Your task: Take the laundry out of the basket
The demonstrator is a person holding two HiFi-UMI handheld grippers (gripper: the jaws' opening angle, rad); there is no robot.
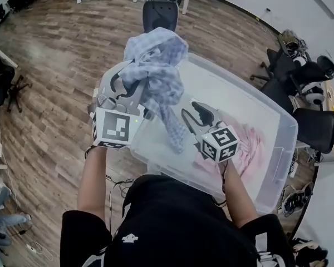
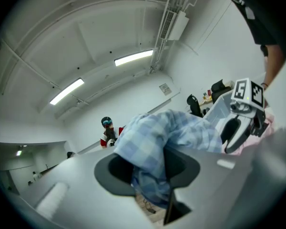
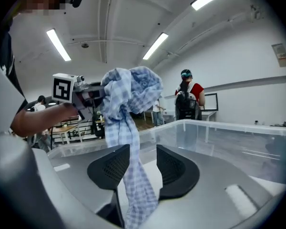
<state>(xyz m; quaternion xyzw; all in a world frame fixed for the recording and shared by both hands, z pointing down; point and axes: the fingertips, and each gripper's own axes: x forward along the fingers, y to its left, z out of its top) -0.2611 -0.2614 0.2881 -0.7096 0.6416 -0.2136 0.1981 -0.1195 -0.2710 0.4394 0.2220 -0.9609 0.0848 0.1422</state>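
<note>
I hold the blue checked cloth (image 1: 156,54) up above the far-left corner of the clear plastic basket (image 1: 242,91). My left gripper (image 1: 134,88) is over that same corner, and its jaws are closed on the bunched upper part of the cloth. In the left gripper view the fabric fills the space between the two pads and swells out above them. From this bunch a long narrow tail of the cloth hangs down over the left part of the basket. My right gripper (image 1: 197,115) is lower, over the near-left part of the basket. Its jaws stand apart and the tail passes down between them. In the right gripper view the fabric lies along one pad (image 3: 109,168), and I see a gap between it and the other pad, so this gripper is not pinching it. Inside the basket, on the bottom at the near-right side, lies a pink garment (image 1: 250,143), apart from both grippers. The basket stands on a wooden floor (image 1: 55,93), and some black office chairs (image 1: 289,71) are beyond its right side.
</note>
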